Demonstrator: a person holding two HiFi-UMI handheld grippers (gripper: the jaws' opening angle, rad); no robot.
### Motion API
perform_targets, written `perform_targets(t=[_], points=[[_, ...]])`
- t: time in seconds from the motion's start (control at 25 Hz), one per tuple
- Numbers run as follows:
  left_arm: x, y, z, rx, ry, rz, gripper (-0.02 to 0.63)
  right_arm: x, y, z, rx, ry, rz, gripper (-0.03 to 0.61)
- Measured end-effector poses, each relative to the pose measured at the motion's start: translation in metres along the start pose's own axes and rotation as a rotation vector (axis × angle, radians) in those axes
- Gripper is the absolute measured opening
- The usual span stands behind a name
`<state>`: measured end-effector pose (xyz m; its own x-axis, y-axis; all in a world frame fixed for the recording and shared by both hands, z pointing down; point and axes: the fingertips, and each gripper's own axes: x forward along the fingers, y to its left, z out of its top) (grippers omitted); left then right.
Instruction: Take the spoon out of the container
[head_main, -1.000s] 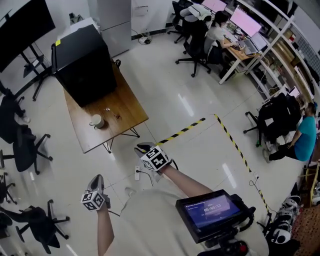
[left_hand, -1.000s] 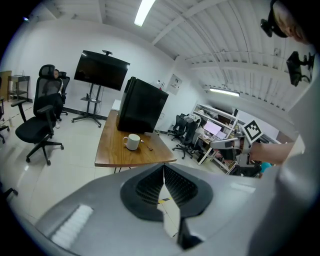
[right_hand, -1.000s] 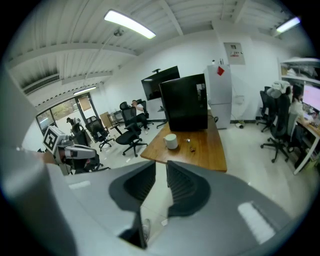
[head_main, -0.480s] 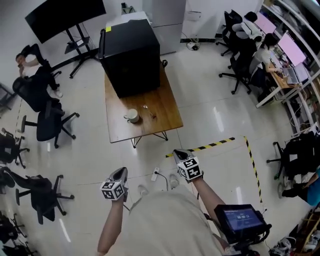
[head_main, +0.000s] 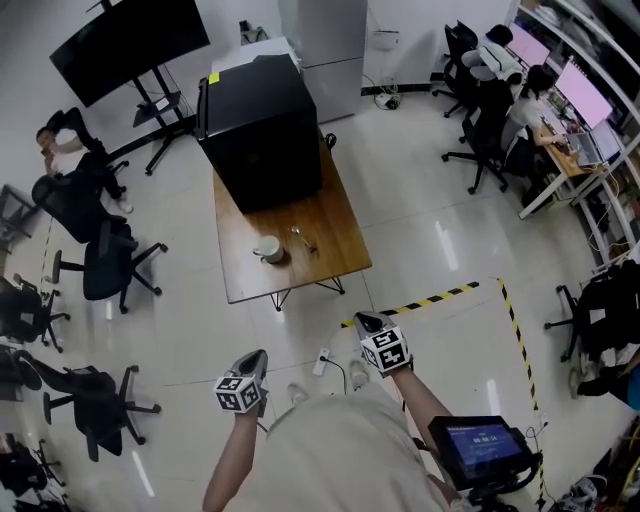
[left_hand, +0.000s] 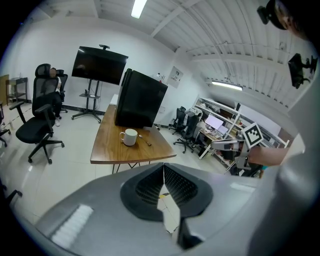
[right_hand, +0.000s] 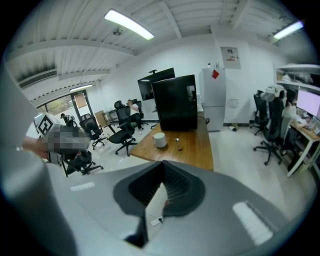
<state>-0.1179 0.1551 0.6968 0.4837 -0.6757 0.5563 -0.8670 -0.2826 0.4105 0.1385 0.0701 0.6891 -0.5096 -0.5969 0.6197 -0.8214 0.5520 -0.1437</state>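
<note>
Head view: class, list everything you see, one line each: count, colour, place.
Table: one, brown wood, mid-floor.
Box: one, black, on the table's far end.
Mug: one, white, on the table's near end.
Spoon: one, silvery, on the table beside the mug.
Screen: one, black, on a stand, top left.
Chairs: several, black, left and top right.
Floor tape: one strip, yellow-black, right of the table.
Left gripper: one, grey, bottom centre, shut, empty.
Right gripper: one, grey, beside it, shut, empty.
</note>
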Motion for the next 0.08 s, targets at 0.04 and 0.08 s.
perform_targets(t=[0.04, 0.08], points=[[0.0013, -0.0015, 0.0026, 0.003, 0.000, -0.002, 0.003, -0.0005, -0.0010, 0.0022, -0.001, -0.002, -0.001, 0.002], [0.0026, -0.0030, 0.0057, 0.006, 0.000, -0.005, 0.003, -0.0009, -0.0022, 0.0049, -0.003, -0.004, -0.002, 0.002]])
